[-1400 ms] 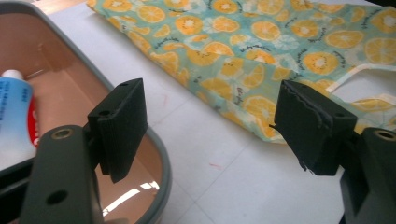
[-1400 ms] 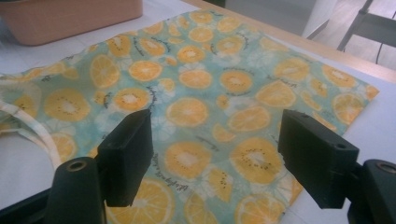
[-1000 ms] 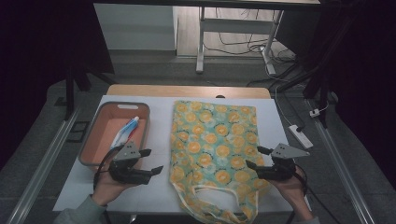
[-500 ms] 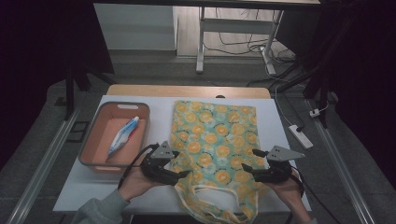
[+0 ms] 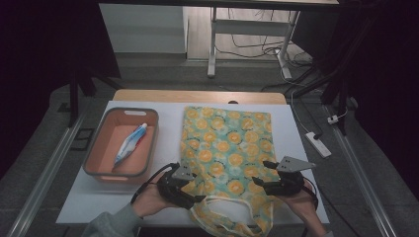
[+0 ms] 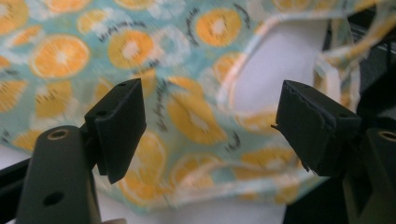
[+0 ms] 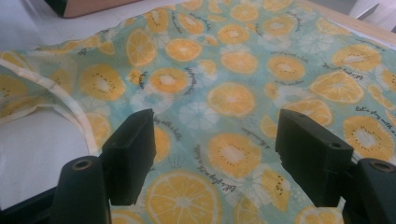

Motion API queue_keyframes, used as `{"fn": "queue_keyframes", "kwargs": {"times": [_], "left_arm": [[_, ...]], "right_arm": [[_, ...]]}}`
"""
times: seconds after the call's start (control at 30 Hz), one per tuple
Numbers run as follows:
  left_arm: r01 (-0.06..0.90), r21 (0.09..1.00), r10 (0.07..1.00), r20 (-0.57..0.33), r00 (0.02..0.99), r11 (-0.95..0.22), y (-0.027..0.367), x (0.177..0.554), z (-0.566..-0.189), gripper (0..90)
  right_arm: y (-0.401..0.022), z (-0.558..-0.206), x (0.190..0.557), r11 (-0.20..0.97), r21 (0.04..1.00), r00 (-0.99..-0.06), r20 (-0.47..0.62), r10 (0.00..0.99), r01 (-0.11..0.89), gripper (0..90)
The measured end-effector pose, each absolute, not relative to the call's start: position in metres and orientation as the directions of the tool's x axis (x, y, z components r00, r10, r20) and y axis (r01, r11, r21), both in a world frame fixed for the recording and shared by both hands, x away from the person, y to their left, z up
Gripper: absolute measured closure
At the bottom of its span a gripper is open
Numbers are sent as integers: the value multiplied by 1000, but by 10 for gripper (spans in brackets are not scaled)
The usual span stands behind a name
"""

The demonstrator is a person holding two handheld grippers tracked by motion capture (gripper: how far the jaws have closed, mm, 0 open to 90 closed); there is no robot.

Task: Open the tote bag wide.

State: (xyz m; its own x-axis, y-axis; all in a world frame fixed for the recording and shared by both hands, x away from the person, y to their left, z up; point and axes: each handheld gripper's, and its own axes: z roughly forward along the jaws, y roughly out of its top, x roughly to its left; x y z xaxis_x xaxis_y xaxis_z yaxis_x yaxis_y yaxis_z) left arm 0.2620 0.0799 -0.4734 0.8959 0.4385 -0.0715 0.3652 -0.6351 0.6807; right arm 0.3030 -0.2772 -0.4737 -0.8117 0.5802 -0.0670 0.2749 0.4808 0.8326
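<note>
A flat teal cloth tote bag printed with orange slices (image 5: 225, 148) is spread at the middle of the white worktop (image 5: 168, 118), its long axis running from 12 to 6 o'clock, mouth and handles at 6. The left gripper (image 5: 193, 189) and right gripper (image 5: 260, 176) are held wide open and empty over the mouth corners, likely to pinch and open it.

An orange-slice print fabric bag (image 5: 225, 148) lies flat on the table (handles toward the person).
</note>
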Motion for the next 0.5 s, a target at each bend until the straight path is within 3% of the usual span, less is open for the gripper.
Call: {"fn": "queue_keyframes", "kwargs": {"times": [0.33, 0.5], "left_arm": [[344, 640, 387, -77, 919, -687, 84, 255, -484, 241], [285, 649, 334, -49, 941, -706, 76, 248, -481, 234]], "right_arm": [[-275, -480, 306, 500, 818, -816, -67, 574, 285, 289], [-275, -480, 305, 499, 820, -818, -67, 571, 281, 289]]}}
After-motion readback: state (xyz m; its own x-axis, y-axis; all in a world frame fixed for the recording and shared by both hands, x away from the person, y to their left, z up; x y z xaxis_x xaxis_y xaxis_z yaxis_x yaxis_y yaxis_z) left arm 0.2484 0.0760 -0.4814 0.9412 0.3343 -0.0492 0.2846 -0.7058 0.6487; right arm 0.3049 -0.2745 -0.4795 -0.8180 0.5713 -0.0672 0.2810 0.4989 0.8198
